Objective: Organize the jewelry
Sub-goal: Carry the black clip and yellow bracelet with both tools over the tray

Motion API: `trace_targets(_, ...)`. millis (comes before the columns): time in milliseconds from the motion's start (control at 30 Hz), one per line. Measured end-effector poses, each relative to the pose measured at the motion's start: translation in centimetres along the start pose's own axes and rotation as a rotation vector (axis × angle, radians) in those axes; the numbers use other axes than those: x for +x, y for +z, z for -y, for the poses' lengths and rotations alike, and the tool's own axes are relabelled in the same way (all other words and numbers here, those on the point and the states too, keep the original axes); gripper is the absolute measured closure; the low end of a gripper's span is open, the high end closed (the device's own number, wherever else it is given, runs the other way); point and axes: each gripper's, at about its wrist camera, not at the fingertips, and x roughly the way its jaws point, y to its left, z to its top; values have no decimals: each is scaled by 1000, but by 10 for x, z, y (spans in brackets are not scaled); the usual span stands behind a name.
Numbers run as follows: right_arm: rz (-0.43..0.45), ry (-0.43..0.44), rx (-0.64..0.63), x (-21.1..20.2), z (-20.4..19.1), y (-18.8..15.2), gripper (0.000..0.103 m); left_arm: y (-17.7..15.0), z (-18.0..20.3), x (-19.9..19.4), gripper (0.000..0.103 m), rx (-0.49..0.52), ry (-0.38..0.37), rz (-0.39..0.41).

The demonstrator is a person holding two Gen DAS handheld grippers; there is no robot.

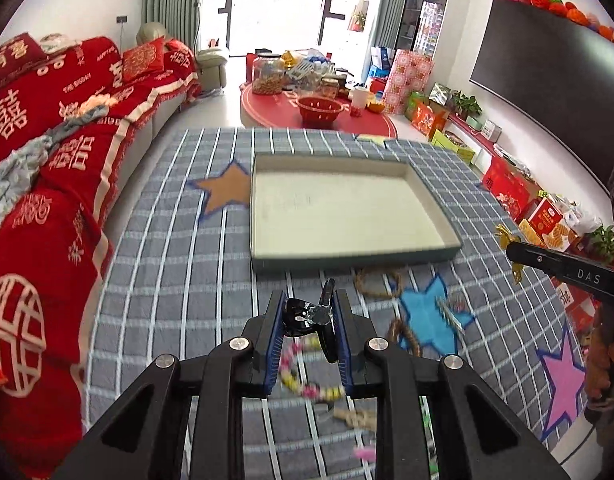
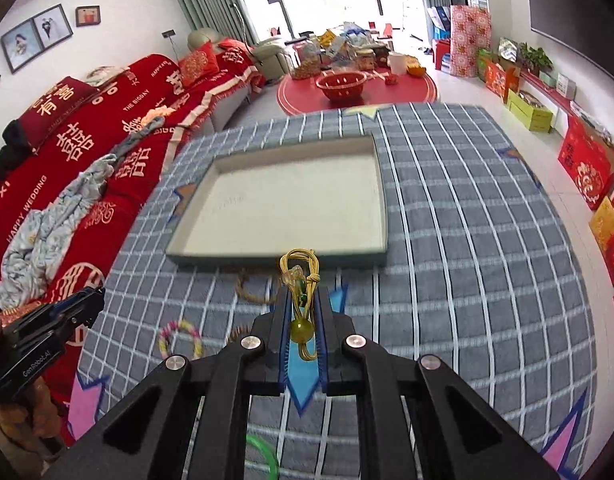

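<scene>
In the left wrist view my left gripper point(image 1: 310, 300) is shut on a glossy black hair claw clip point(image 1: 303, 316), held above the grey checked cloth point(image 1: 179, 280). My right gripper point(image 2: 304, 292) is shut on a yellow cord bracelet point(image 2: 301, 268) with a green bead point(image 2: 300, 330); that bracelet's cord hangs past the tips. The right gripper point(image 1: 511, 248) also shows at the right edge of the left wrist view. An empty shallow cream-lined tray point(image 1: 339, 208) point(image 2: 291, 196) lies just beyond both grippers. The left gripper point(image 2: 87, 304) shows at the left of the right wrist view.
On the cloth lie a brown rope bracelet point(image 1: 377, 284), a pink and yellow bead bracelet point(image 2: 179, 340), a brown twisted ring point(image 1: 405, 336) and a green ring point(image 2: 263, 460). A red-covered sofa point(image 1: 47, 160) runs along the left. Red boxes point(image 2: 587, 164) line the right wall.
</scene>
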Motion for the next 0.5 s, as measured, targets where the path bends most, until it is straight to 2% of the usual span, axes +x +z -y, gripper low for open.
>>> trace_targets(100, 2, 8, -1, 12, -3, 30, 91, 31, 4, 13, 66, 39, 35, 33)
trace_targets(233, -16, 8, 14, 39, 0, 67, 91, 65, 5, 51, 66, 29, 54, 33)
trace_targets(367, -22, -9, 25, 74, 6, 99, 91, 86, 10, 96, 66, 38, 85, 30)
trace_targets(500, -42, -29, 32, 113, 12, 114, 91, 97, 9, 145, 66, 27, 106, -14)
